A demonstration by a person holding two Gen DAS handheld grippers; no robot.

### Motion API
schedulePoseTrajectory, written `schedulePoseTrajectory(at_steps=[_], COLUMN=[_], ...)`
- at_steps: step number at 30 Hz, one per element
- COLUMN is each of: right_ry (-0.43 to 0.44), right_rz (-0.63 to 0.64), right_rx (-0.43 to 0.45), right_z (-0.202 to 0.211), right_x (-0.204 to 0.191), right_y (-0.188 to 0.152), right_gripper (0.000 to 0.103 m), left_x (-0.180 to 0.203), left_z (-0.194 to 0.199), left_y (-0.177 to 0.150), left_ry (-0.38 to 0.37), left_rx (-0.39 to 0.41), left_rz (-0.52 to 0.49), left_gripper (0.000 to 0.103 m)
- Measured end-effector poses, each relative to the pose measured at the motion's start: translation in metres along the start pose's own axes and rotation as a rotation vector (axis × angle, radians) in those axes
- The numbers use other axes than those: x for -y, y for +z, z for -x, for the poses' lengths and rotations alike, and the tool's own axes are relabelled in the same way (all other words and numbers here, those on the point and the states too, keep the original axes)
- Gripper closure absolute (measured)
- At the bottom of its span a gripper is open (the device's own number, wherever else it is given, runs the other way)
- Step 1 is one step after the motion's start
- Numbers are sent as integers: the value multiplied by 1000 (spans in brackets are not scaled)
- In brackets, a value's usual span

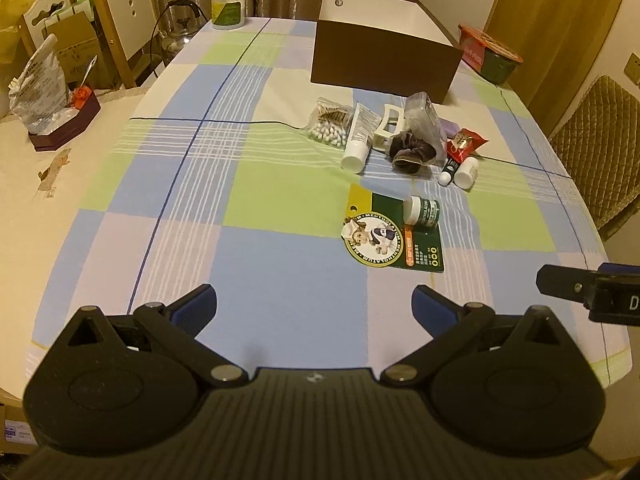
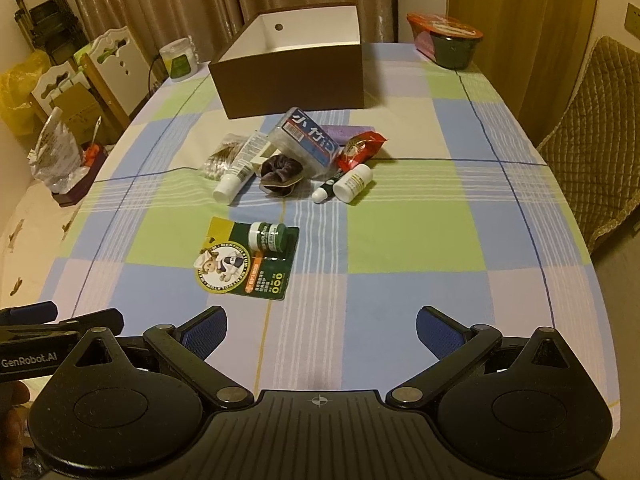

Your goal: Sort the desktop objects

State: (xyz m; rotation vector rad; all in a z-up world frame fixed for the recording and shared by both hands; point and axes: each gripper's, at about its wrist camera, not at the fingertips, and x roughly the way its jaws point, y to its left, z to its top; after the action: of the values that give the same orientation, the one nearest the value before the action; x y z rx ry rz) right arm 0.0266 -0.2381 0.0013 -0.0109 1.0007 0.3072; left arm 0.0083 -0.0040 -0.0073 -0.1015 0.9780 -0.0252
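Desk with blue and green checked cloth [image 2: 400,220], green carded ointment jar pack [image 2: 252,258] lying flat before a small clutter pile, brown open cardboard box [image 2: 292,80] behind, left tongs [image 1: 314,304] and right tongs [image 2: 322,326] both spread wide, holding nothing

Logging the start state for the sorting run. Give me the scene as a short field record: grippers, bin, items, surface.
left gripper: open, empty, above near table edge
right gripper: open, empty, above near table edge
bin: brown box, white inside, far side, no contents visible
nearest item: Mentholatum blister card, lying apart from pile
pile: cotton swab bag, white tube, dark scrunchie, red packet, small white bottle
surface: checked tablecloth
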Motion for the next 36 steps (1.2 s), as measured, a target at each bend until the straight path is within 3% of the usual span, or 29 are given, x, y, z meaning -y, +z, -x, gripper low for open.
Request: schedulePoseTrajectory(at_steps=[36], right_ry=[-16], right_rz=[-35], right_rx=[-5], right_z=[-9], right_x=[-4], right_y=[-4], right_gripper=[0], left_x=[-17], left_z=[-5], left_y=[-3], left_ry=[-52], left_rx=[-16], left_rz=[38], left_gripper=[1])
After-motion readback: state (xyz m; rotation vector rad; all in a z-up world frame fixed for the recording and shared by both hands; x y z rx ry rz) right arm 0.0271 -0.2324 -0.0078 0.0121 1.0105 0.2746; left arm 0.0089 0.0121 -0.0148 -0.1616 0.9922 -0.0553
